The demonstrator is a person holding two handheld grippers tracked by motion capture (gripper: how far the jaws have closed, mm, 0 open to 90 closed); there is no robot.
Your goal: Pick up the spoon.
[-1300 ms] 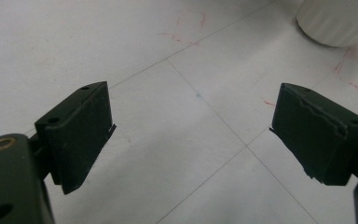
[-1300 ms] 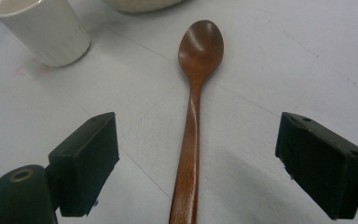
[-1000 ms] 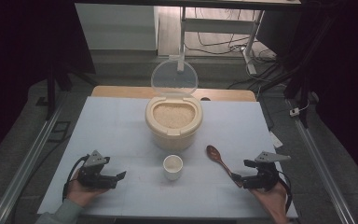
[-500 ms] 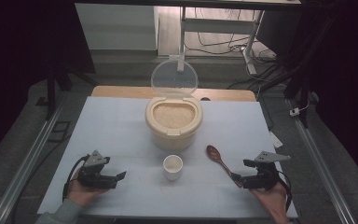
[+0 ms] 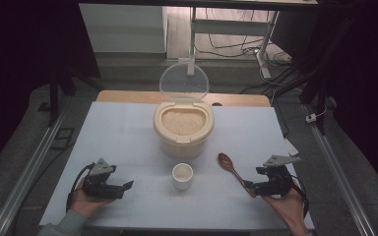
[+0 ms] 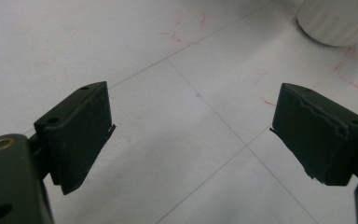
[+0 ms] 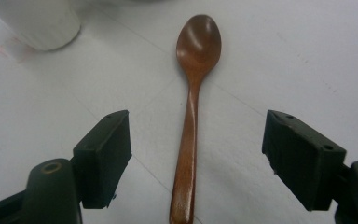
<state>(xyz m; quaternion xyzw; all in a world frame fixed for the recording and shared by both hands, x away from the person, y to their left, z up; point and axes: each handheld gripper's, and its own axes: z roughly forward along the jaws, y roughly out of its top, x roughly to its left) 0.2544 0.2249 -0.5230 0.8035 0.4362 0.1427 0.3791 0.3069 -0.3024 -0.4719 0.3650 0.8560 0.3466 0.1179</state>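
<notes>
White tabletop (image 5: 128,132) fills the middle of the scene, ruled with thin grid lines, and the left gripper view picks up faint red corner marks drawn on it. A wooden board edge (image 5: 128,96) peeks out along the far side. Around the table it's dark: grey floor, metal rails on both sides, cables and a desk frame beyond.

Centre stage, a cream rice container (image 5: 183,129) with its clear lid (image 5: 183,82) tipped up, and a small white cup (image 5: 182,175) just in front.

The wooden spoon (image 7: 189,121) lies flat on the table, handle running between the right gripper (image 7: 196,161) jaws, which have just been closing in but stand wide, pads clear of the wood. Over on the other side, the left gripper (image 6: 191,135) gapes wide over bare table.
</notes>
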